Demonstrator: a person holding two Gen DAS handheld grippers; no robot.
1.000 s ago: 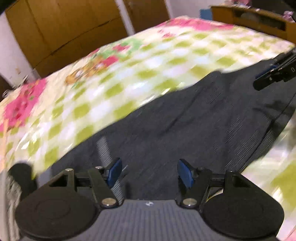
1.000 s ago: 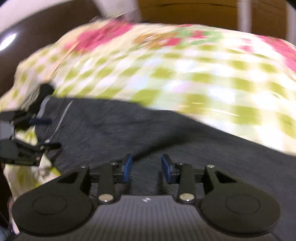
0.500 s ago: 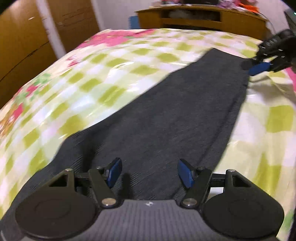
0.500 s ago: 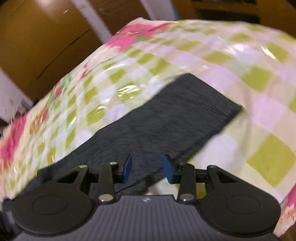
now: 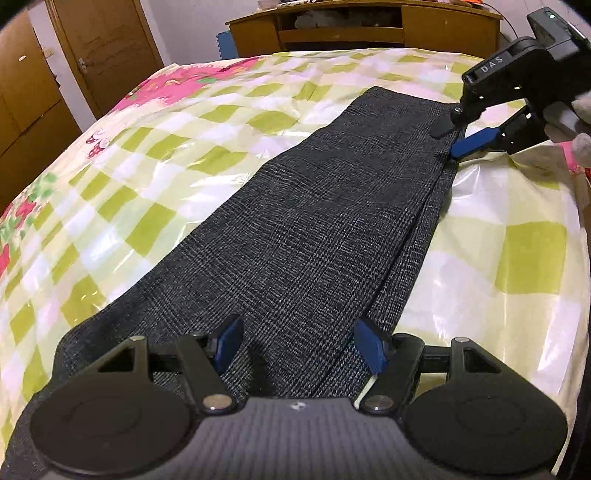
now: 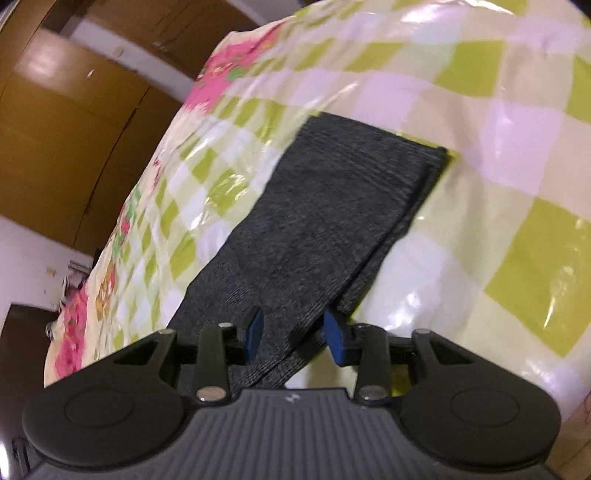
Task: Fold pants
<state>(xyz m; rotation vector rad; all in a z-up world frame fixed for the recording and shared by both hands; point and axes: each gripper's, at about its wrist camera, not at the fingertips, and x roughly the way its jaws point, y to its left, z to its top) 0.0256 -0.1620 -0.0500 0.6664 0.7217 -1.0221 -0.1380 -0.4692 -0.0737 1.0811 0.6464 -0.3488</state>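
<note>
Pants now flat on bed, legs stacked lengthwise

Pants (image 5: pixel 325 229), dark grey with a fine check weave, lie stretched along the bed (image 5: pixel 155 177) on its glossy green-and-white checked cover with pink flowers. A second ago the cloth was a wide, blurred sheet spread across both wrist views; half a second ago it had narrowed to a long strip; now it is sharp and lying flat. One leg lies over the other, the lower leg's edge peeking out along the right side in the left wrist view.

Left gripper (image 5: pixel 301 345) is at the near end, jaws wide apart, cloth running between them. Blue pads stand clear of the fabric at each side, so it looks like a loose straddle, not a pinch; whether any fabric is caught lower down, cannot tell.

Right gripper (image 6: pixel 293 334) is further along the strip, at its right-hand edge, jaws about a third open with the doubled edge passing between them. Pads sit close to the cloth; a firm pinch cannot be confirmed. In the left wrist view the same gripper (image 5: pixel 458 138) shows one blue pad at the fabric's edge, a gloved hand (image 5: pixel 580 136) behind it.

Judgement: lengthwise fold is done and laid down. Crosswise fold, cuffs toward waist, is not yet begun.

Wooden wardrobe (image 6: pixel 74 122) and low cabinet (image 5: pixel 362 27) beyond the bed.
</note>
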